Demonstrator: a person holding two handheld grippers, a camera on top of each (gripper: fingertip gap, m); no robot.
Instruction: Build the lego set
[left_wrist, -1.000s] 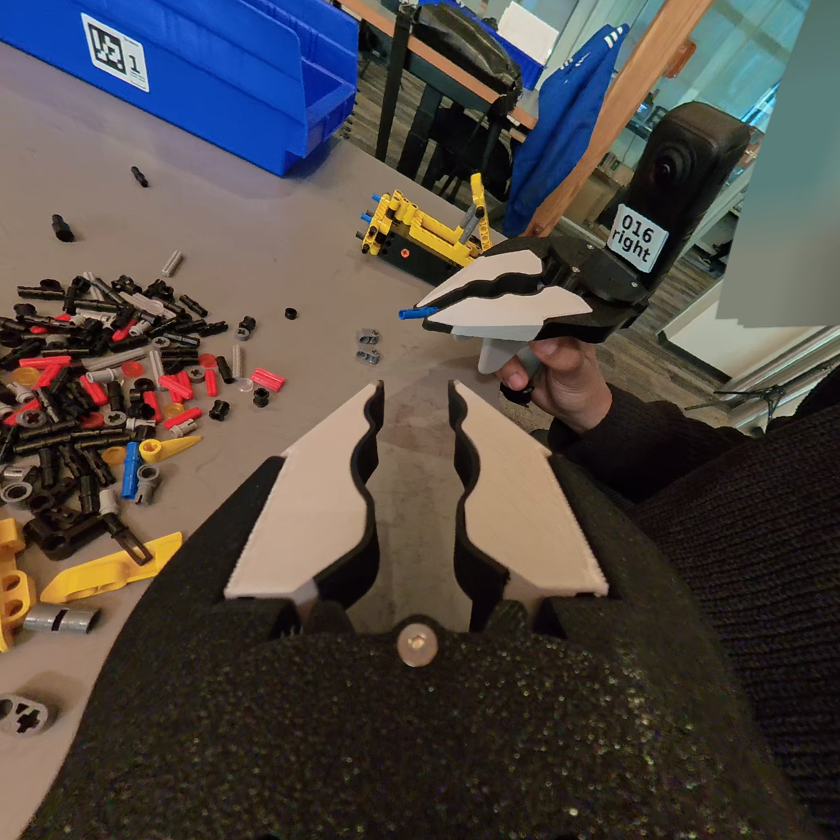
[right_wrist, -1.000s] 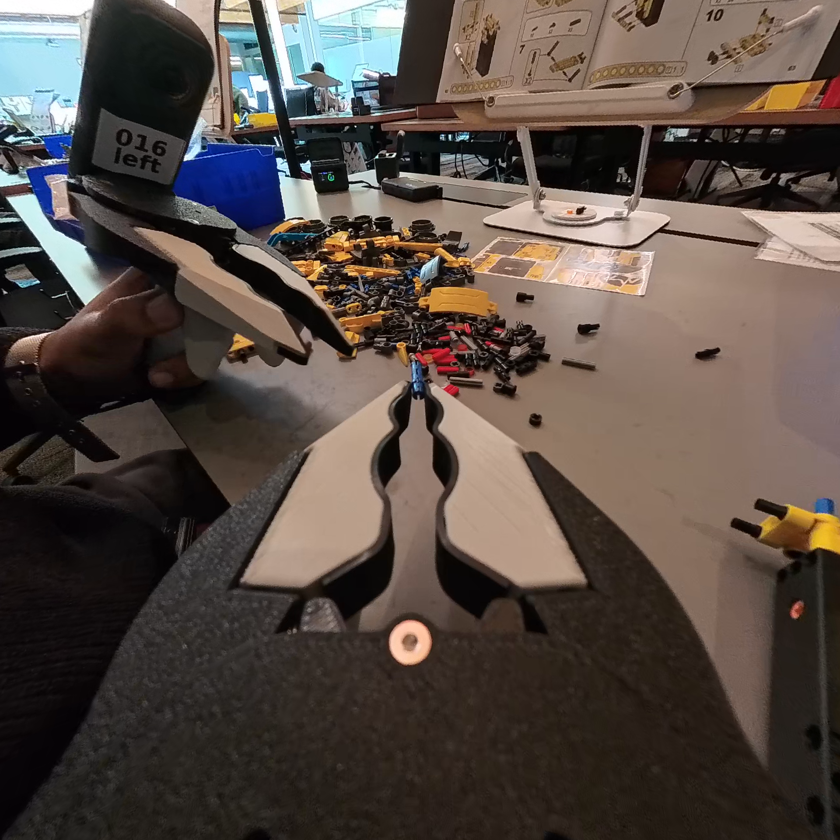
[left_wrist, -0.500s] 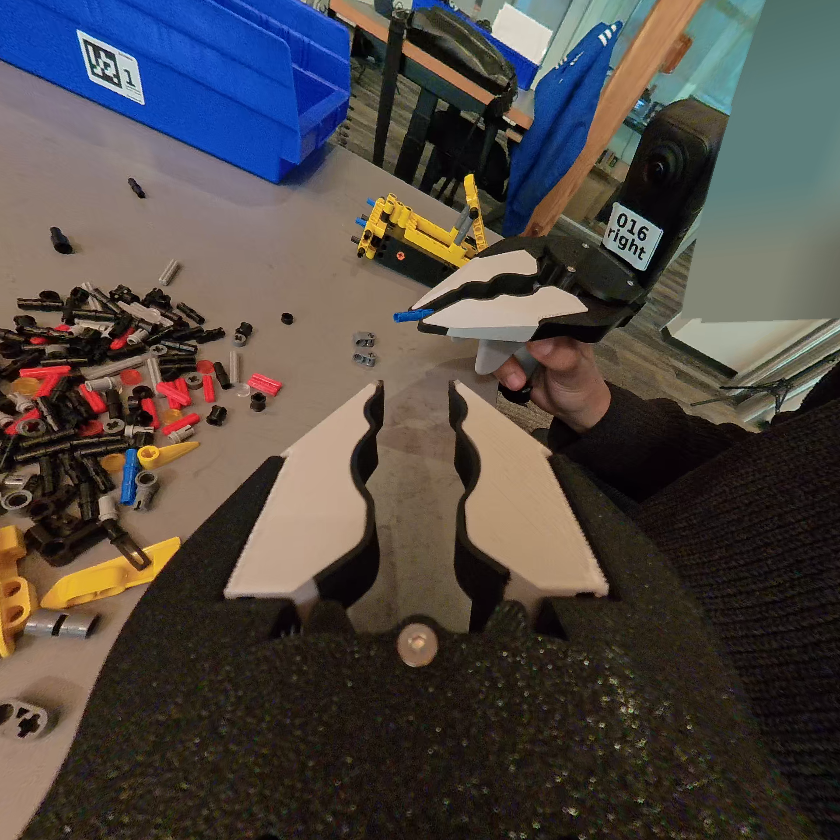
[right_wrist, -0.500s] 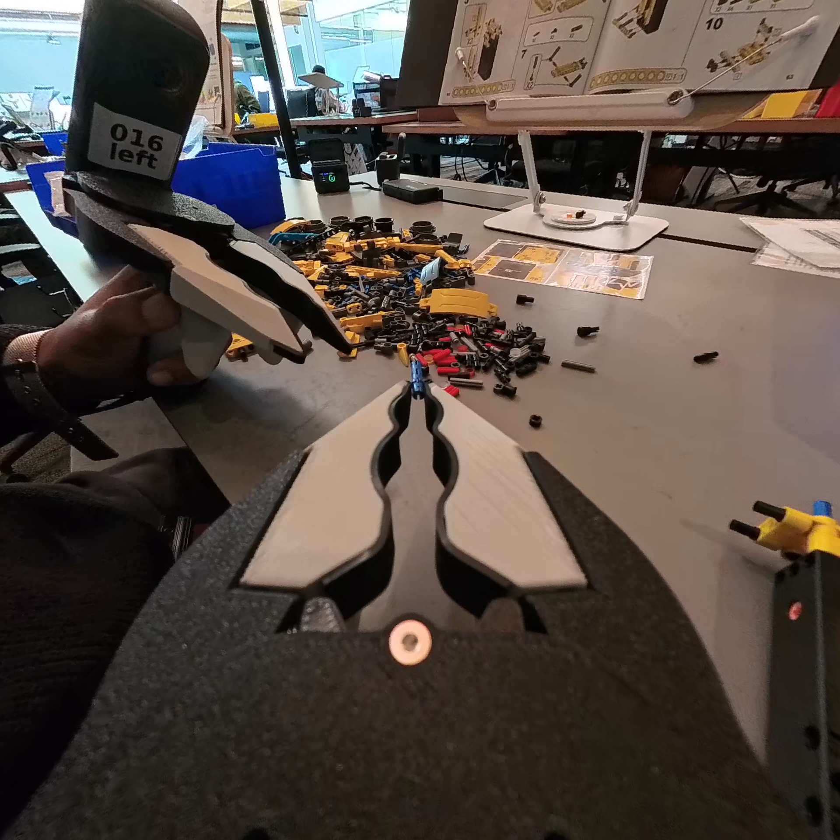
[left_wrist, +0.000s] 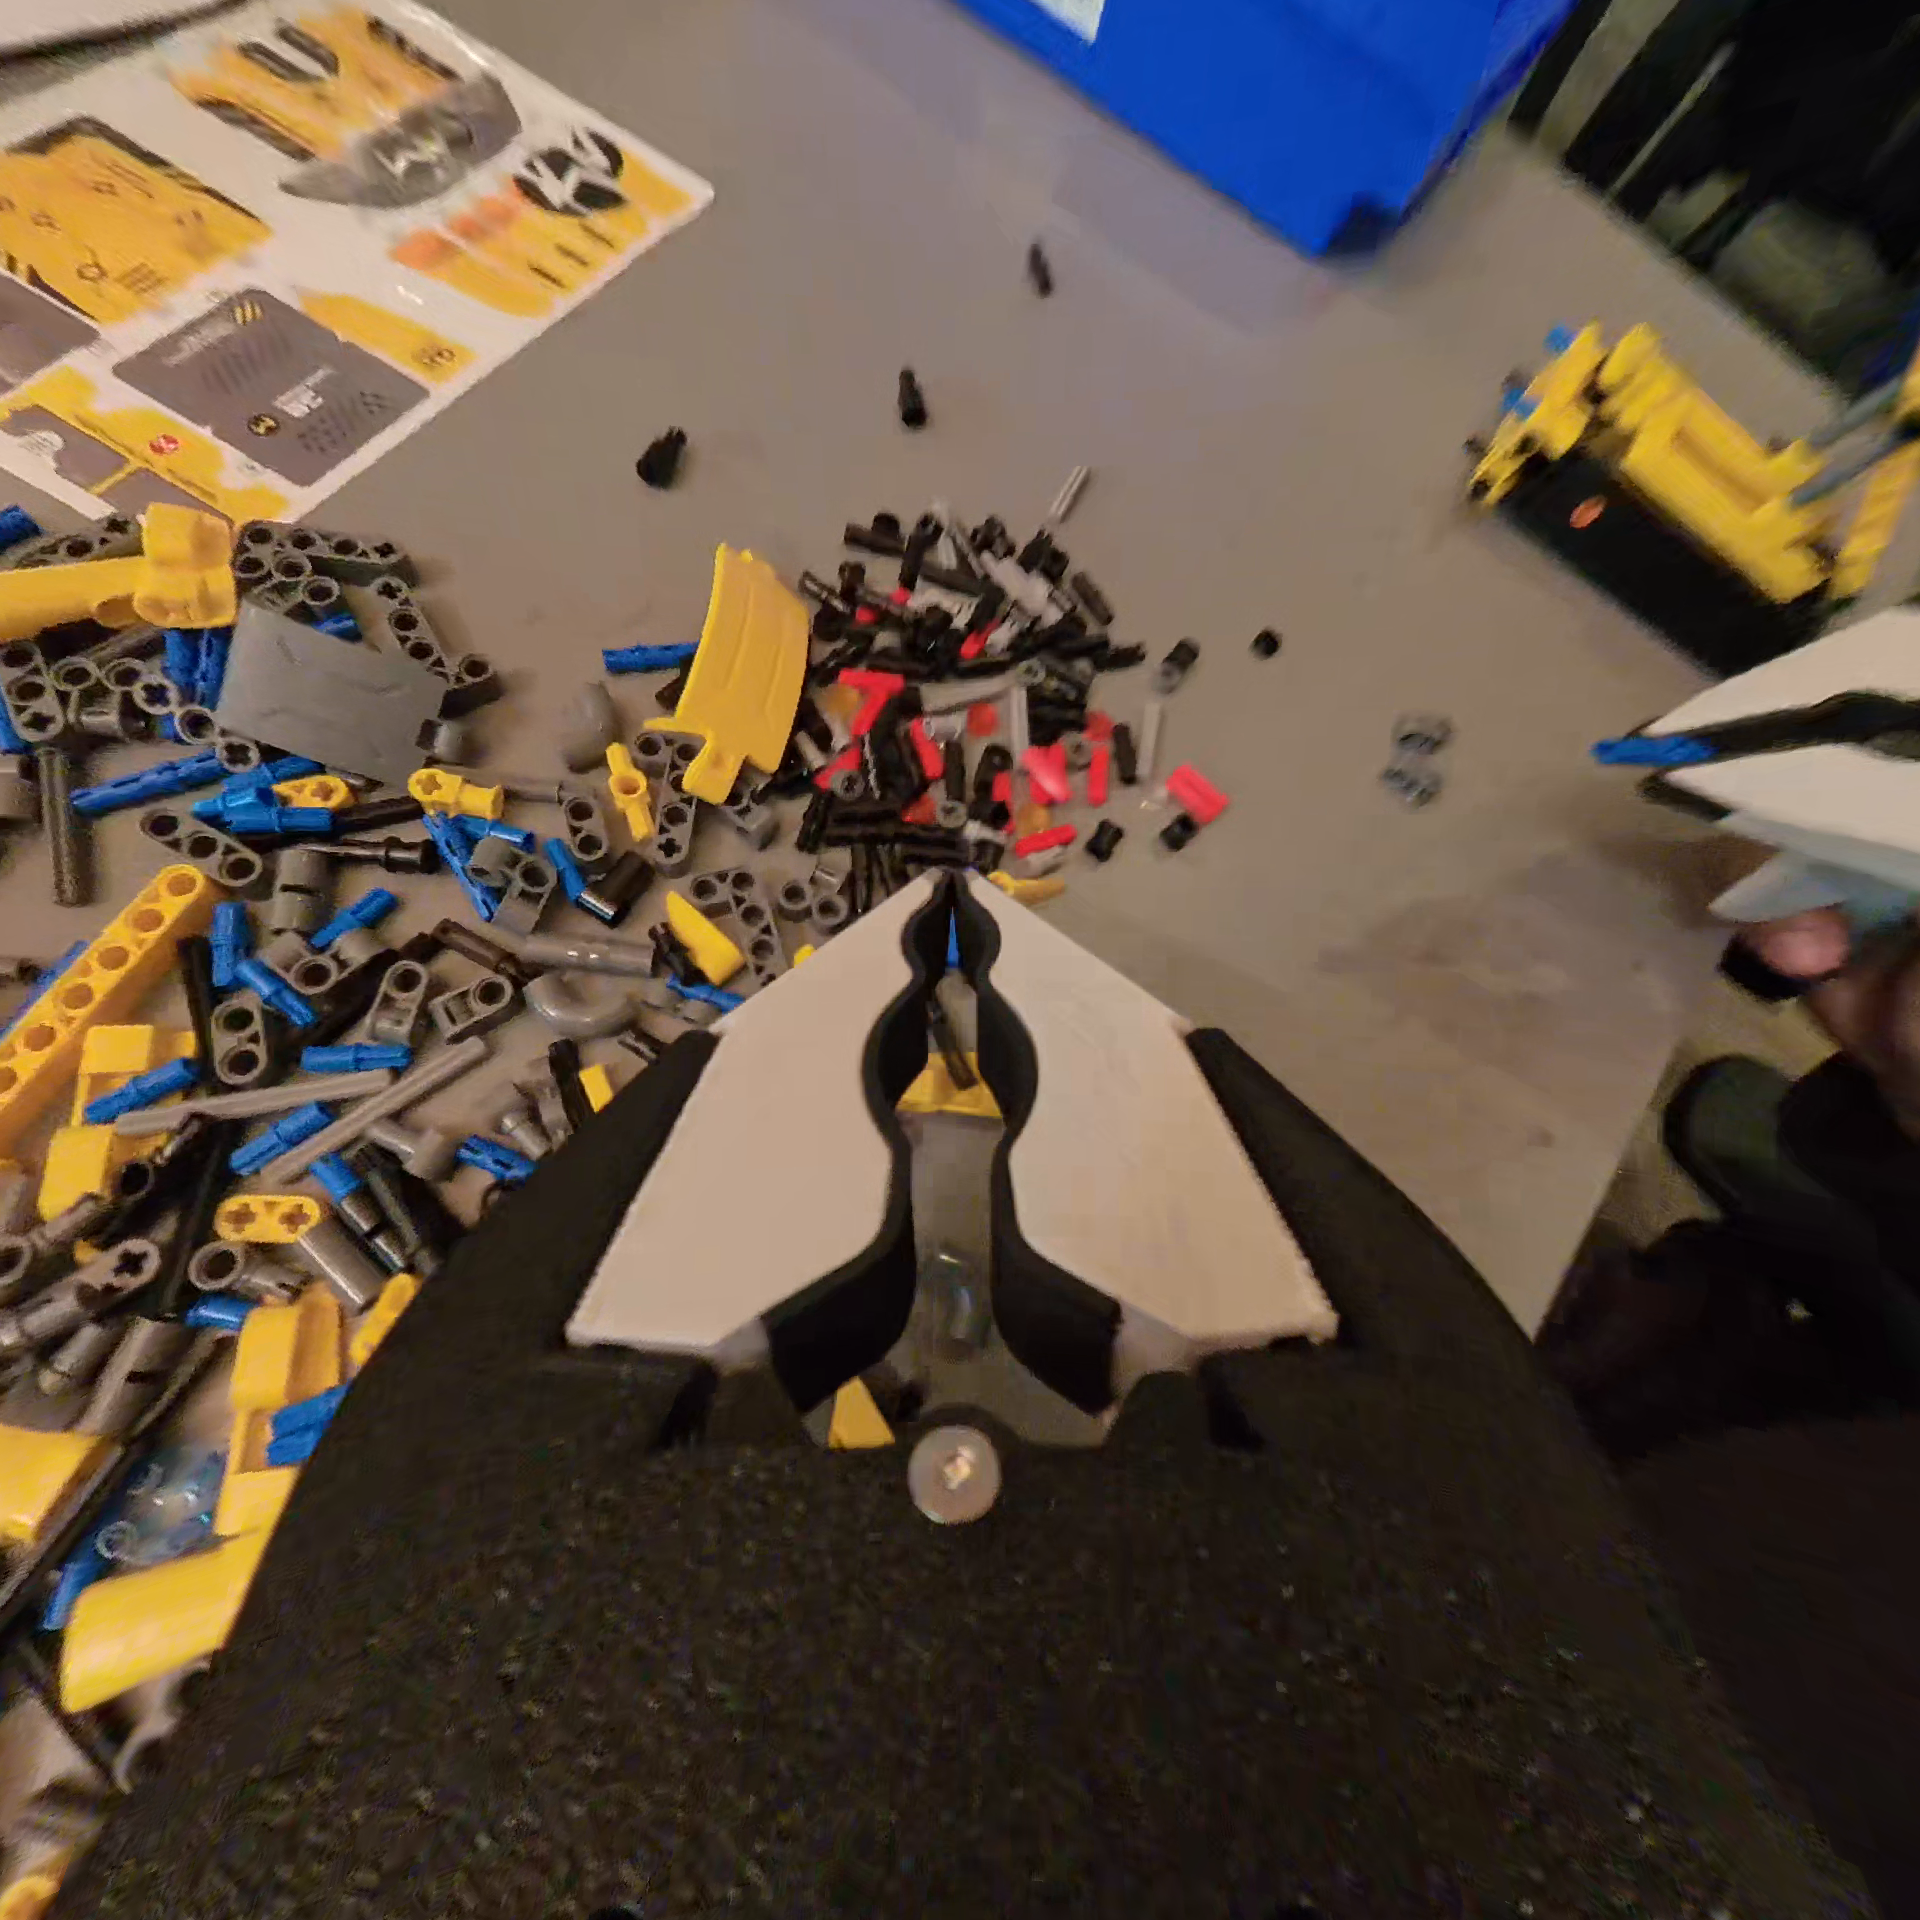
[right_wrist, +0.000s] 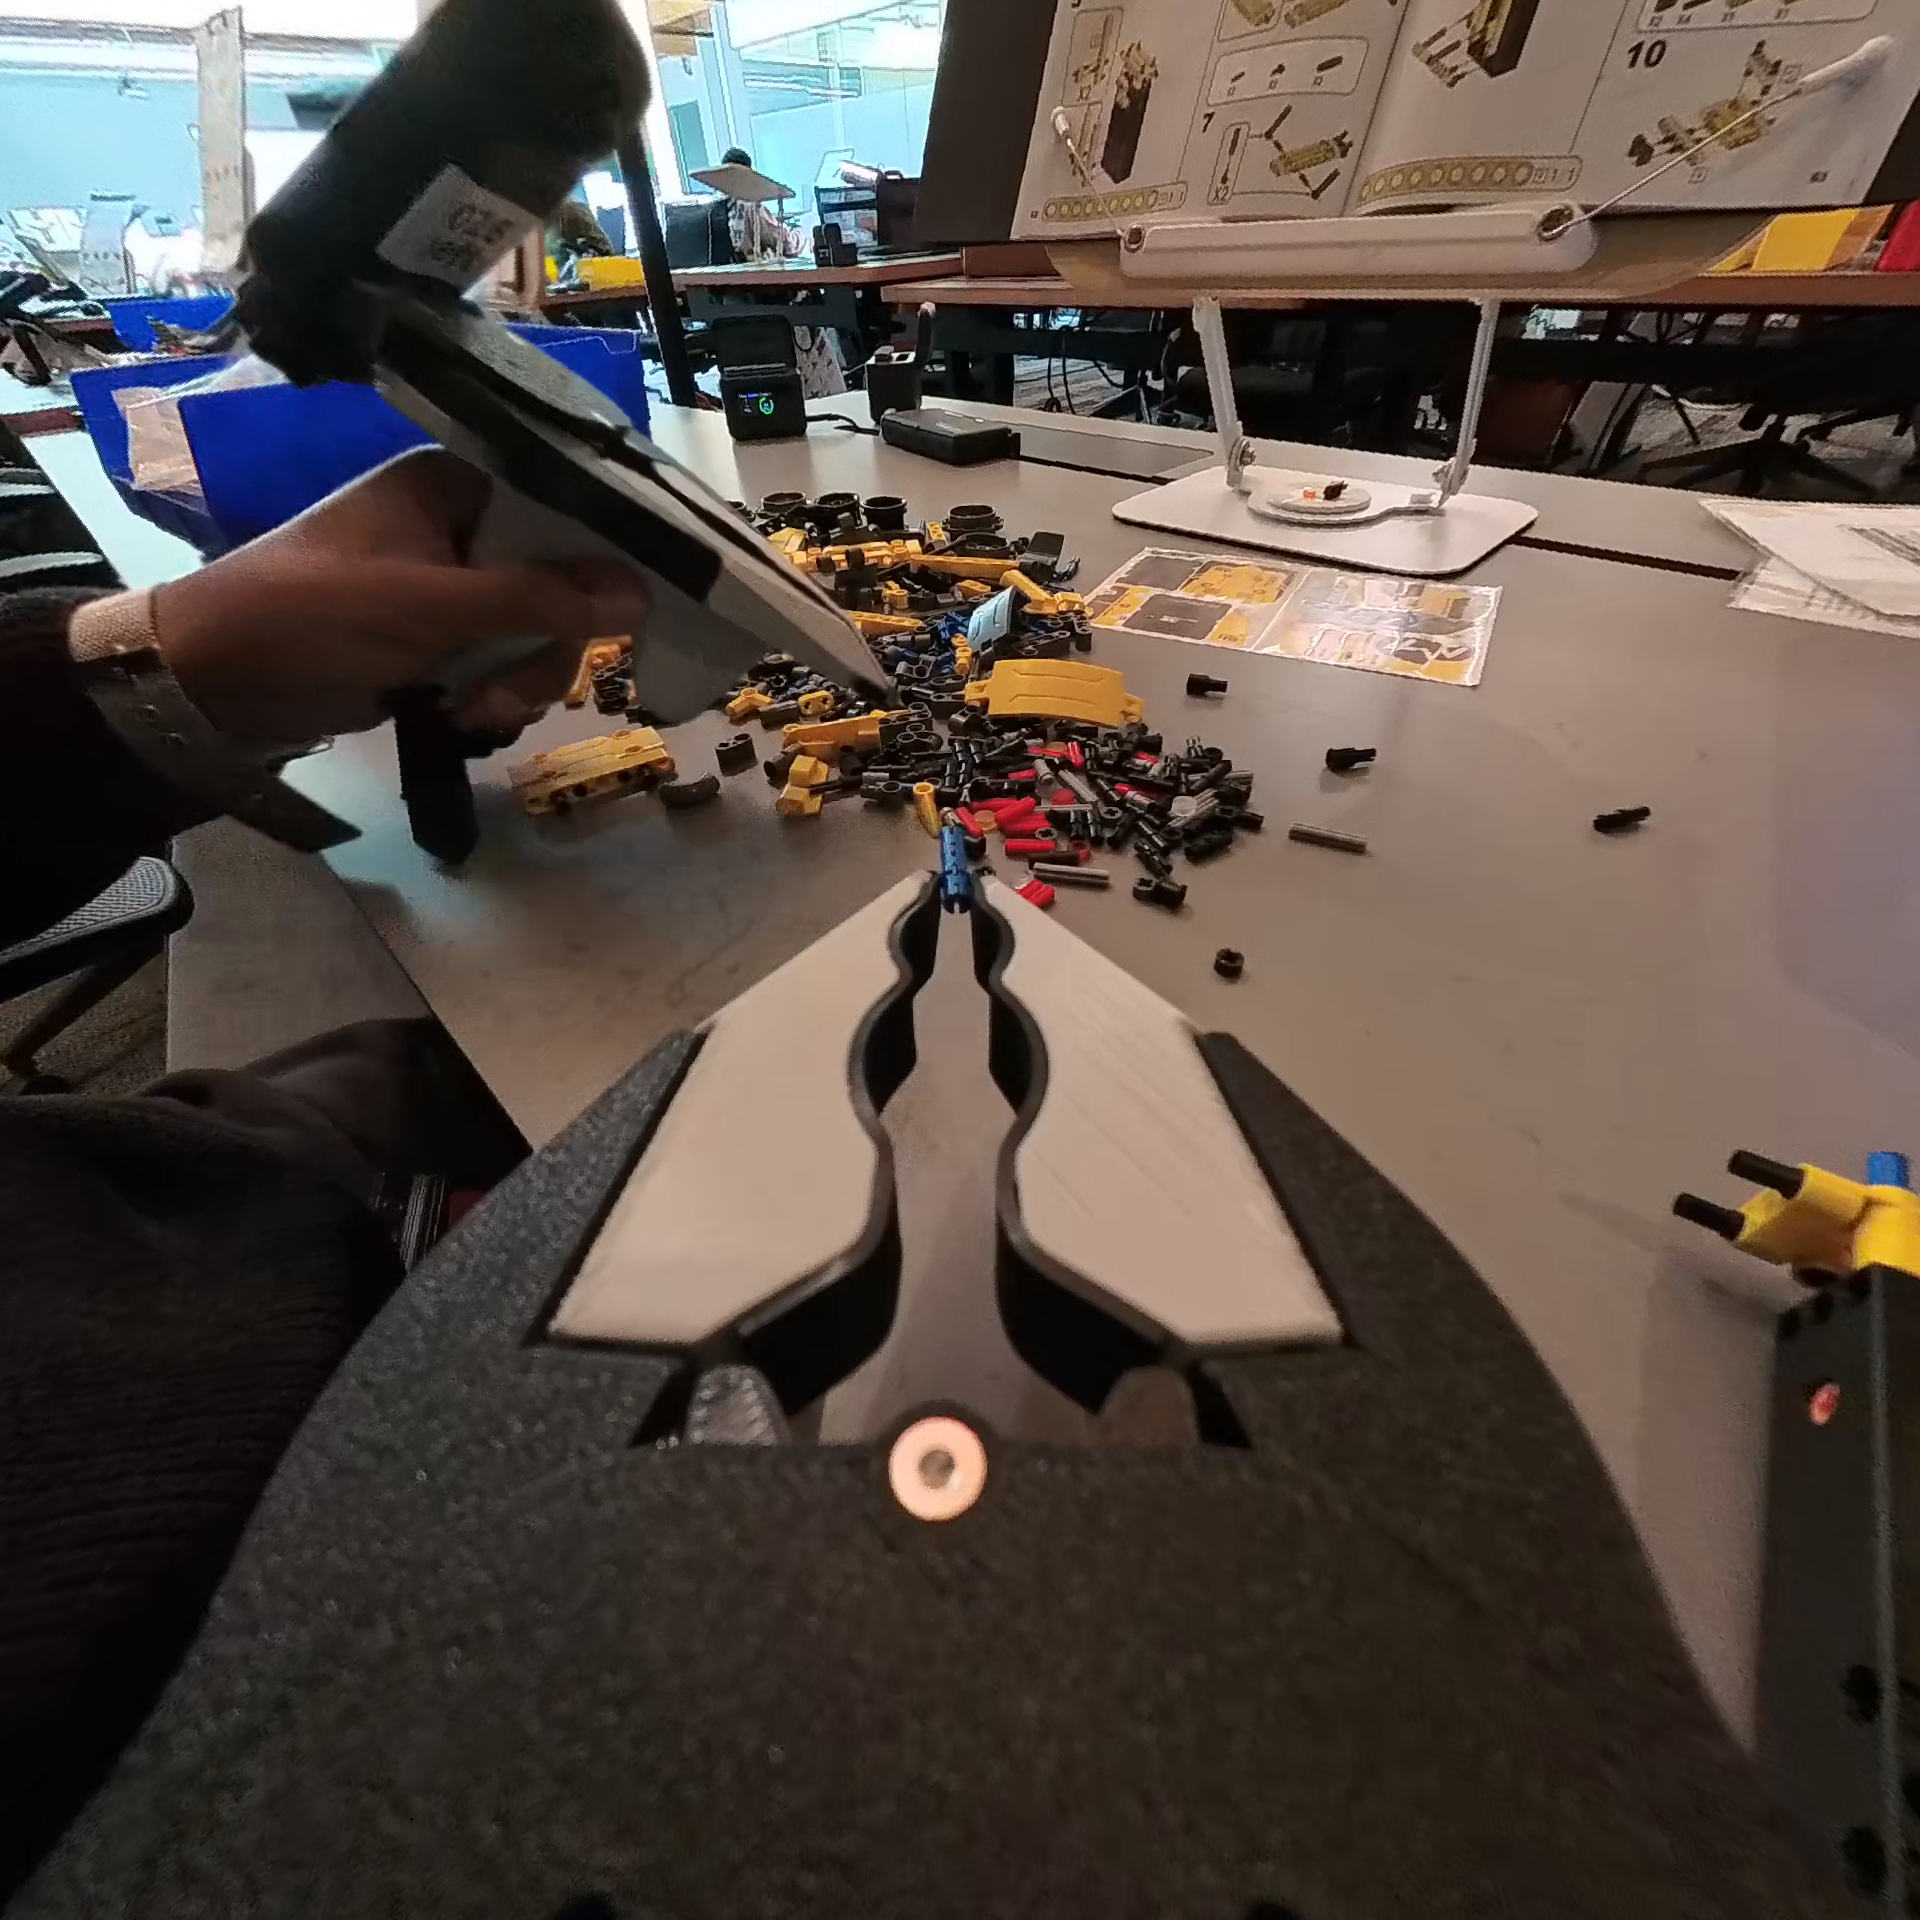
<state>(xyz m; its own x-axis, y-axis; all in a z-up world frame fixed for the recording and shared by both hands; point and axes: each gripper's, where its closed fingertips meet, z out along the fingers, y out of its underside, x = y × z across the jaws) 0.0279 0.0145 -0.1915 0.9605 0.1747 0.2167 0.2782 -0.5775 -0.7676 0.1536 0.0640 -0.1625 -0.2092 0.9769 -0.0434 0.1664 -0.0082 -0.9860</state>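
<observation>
My left gripper (left_wrist: 948, 885) is shut, its tips down at the near edge of a pile of small black, red, blue and yellow building parts (left_wrist: 935, 717). I cannot tell whether anything is pinched between them. In the right wrist view the left gripper (right_wrist: 878, 686) is held by a hand and dips into the pile (right_wrist: 1039, 769). My right gripper (right_wrist: 956, 902) is shut on a blue pin (right_wrist: 953, 868) and holds it above the table. It also shows at the right edge of the left wrist view (left_wrist: 1673, 764) with the pin (left_wrist: 1636, 748). A yellow and black assembly (left_wrist: 1662, 499) stands beyond it.
A blue bin (left_wrist: 1299, 104) stands at the table's far side. A sticker sheet (left_wrist: 260, 260) lies beside the pile. An open instruction booklet (right_wrist: 1455, 104) sits on a white stand (right_wrist: 1330, 520). The assembly (right_wrist: 1829, 1236) is close on the right. The table edge (left_wrist: 1621, 1195) runs near the hand. The tips of one gripper are about 15 cm away from the tips of the other.
My left gripper has swung left and down onto the parts pile, and its jaws have closed. My right gripper has stayed almost still with the blue pin.
</observation>
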